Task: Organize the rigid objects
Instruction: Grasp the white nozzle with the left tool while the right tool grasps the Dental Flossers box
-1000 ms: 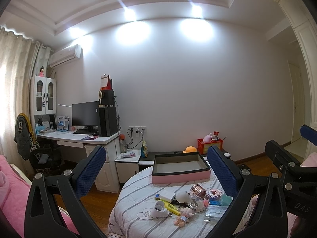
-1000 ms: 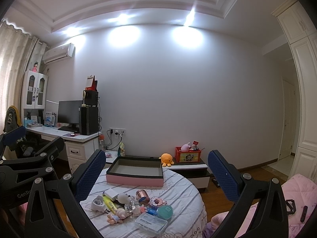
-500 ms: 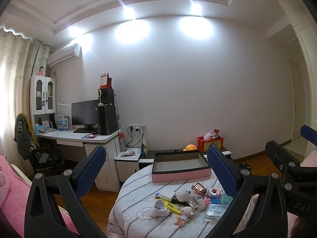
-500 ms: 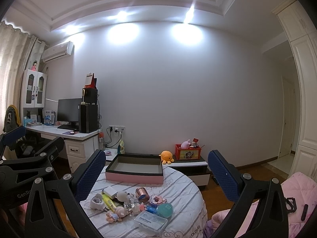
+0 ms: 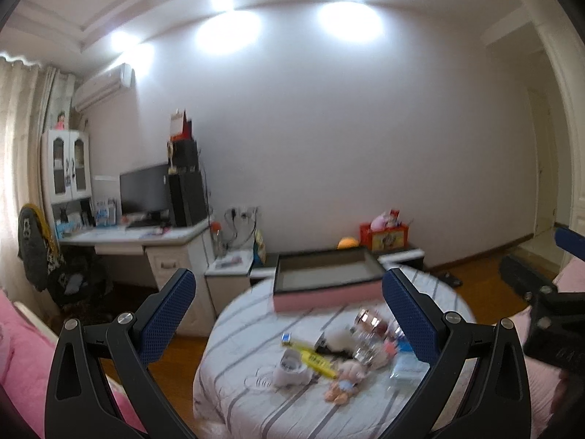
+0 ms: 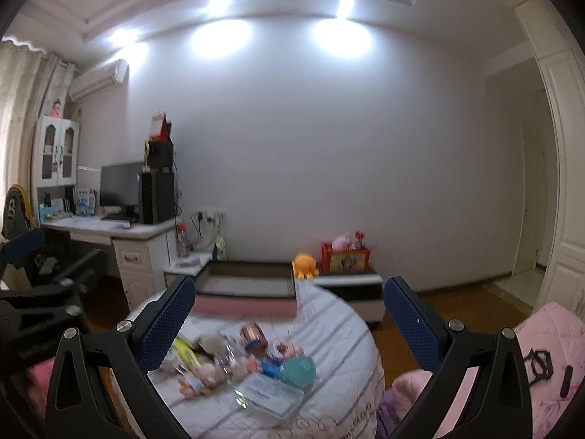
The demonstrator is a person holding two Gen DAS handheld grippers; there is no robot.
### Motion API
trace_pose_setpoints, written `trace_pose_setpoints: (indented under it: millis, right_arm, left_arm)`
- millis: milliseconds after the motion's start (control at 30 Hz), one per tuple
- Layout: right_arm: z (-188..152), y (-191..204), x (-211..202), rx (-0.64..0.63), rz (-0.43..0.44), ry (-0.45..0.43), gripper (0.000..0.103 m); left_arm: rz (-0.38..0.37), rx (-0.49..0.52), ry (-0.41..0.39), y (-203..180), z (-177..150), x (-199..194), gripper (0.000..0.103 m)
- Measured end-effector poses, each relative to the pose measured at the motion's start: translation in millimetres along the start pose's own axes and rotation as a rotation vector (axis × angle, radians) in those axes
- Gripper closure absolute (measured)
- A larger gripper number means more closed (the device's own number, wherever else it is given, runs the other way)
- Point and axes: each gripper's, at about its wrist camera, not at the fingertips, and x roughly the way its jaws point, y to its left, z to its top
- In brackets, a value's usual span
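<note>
Covering the round table is a striped cloth (image 5: 234, 395), w/ a pink-walled box (image 5: 325, 283) at its far edge, long axis running left-right, open top up. Nearer the front edge sits a blurred clutter: clear flat case (image 6: 270, 395), teal round thing (image 6: 298, 371), yellow tube (image 5: 316, 358) lying diagonally, copper cylinder (image 6: 253, 334), small doll (image 5: 343, 384); details hard to make out. Left gripper (image 5: 289, 318) and right gripper (image 6: 289, 320) both hover above the table, jaws wide apart, nothing between them.
</note>
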Motion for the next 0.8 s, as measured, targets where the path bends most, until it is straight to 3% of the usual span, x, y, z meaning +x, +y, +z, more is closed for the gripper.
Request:
trace_pose_setpoints:
  millis: [233,500,800]
  right_arm:
    - [-62.2,-10.2,60.7,-0.006,0.024,0.197,0.000]
    - [-135.2,-8.2,113.0,-0.034,0.087,0.401,0.000]
    - [-144.3,-1.8,153.4,-0.094,0.268,0.436,0.002]
  left_arm:
    - [-0.013,-0.021,0.232,11.2,-59.2,64.3,0.000]
    - [-0.090,-0.014,0.400,2.3,-118.6,97.1,0.000]
    - [-0.080,-0.027,0.457,3.4,-128.8,118.5,0.000]
